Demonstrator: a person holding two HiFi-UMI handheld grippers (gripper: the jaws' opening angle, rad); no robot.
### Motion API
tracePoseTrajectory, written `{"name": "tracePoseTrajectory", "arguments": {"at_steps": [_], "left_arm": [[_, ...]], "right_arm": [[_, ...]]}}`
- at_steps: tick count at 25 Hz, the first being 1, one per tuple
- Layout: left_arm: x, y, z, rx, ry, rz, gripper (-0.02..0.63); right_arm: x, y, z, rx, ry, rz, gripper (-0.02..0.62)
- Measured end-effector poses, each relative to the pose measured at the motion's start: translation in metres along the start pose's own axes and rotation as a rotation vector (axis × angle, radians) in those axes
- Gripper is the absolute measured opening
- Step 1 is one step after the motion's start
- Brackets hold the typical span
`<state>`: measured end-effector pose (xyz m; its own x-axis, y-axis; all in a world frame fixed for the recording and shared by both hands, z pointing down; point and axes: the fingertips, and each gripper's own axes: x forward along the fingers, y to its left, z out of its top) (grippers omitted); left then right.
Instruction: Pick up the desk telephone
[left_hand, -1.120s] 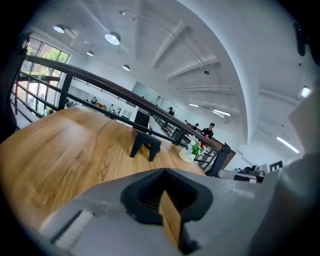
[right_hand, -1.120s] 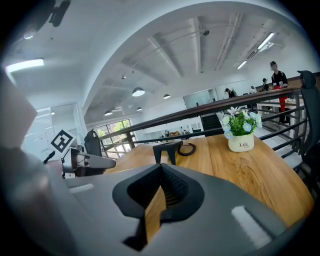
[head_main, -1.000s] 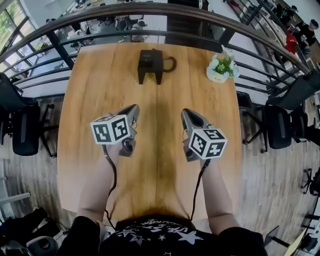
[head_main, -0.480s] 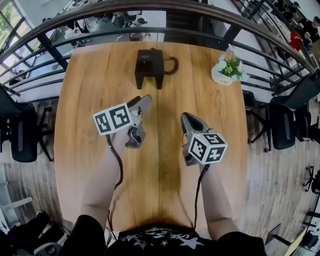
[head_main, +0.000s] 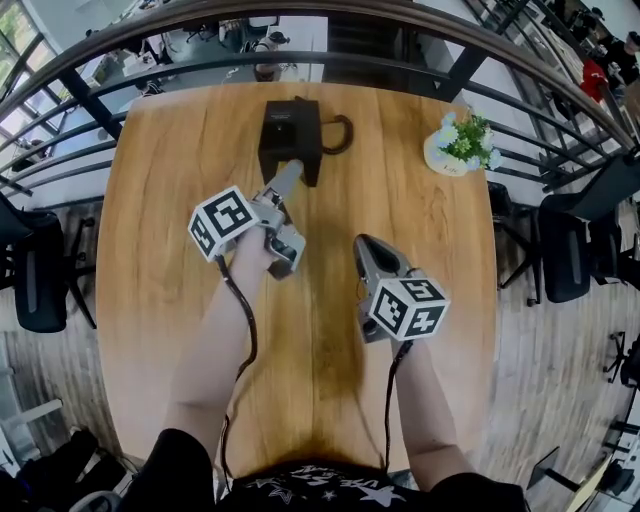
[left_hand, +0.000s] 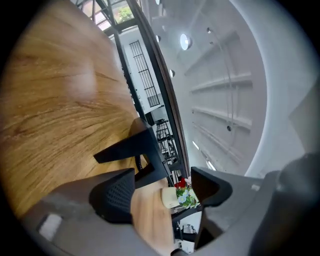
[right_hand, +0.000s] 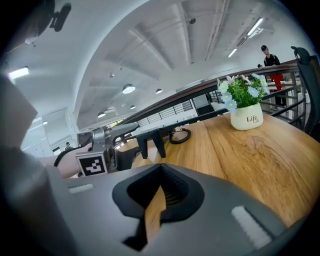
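The black desk telephone (head_main: 290, 140) stands at the far middle of the wooden table (head_main: 420, 210), its coiled cord (head_main: 340, 133) at its right. My left gripper (head_main: 290, 208) is rolled on its side just before the phone, one finger (head_main: 288, 178) reaching its near edge. Its jaws are opening with nothing between them. In the left gripper view the phone (left_hand: 135, 150) lies just ahead of the spread fingers (left_hand: 112, 200). My right gripper (head_main: 362, 246) hangs over the table's middle right, shut and empty, well short of the phone (right_hand: 150, 137).
A white pot of flowers (head_main: 455, 150) sits at the table's far right corner. A dark curved railing (head_main: 300, 15) runs behind the table. Black office chairs (head_main: 40, 270) stand on the floor at either side.
My left gripper has moved forward to the phone, rolled onto its side and gone from shut to wide open. The right gripper has sunk a little and stays shut.
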<state>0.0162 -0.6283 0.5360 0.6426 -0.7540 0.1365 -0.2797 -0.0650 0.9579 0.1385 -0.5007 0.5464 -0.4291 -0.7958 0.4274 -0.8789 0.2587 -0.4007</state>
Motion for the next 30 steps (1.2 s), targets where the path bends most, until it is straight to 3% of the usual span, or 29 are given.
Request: {"name": "tracePoseTrajectory", "arguments": {"at_steps": [4, 8, 12, 25, 30], "left_arm": [[0.020, -0.002, 0.008, -0.049, -0.039, -0.062, 0.360], [0.035, 0.002, 0.012, -0.067, -0.051, -0.072, 0.360], [0.046, 0.006, 0.018, -0.140, -0.087, -0.081, 0.360], [0.069, 0.027, 0.029, -0.251, -0.175, -0.018, 0.359], [0.078, 0.036, 0.031, -0.272, -0.179, 0.043, 0.281]], "right_arm": [[0.008, -0.005, 0.000, 0.002, -0.004, 0.007, 0.000], [0.012, -0.007, -0.002, 0.014, -0.007, 0.017, -0.002], [0.015, -0.005, -0.004, 0.003, 0.002, 0.035, 0.000], [0.021, -0.005, -0.014, -0.007, 0.024, 0.062, 0.000], [0.021, -0.010, -0.009, 0.007, 0.025, 0.061, -0.001]]}}
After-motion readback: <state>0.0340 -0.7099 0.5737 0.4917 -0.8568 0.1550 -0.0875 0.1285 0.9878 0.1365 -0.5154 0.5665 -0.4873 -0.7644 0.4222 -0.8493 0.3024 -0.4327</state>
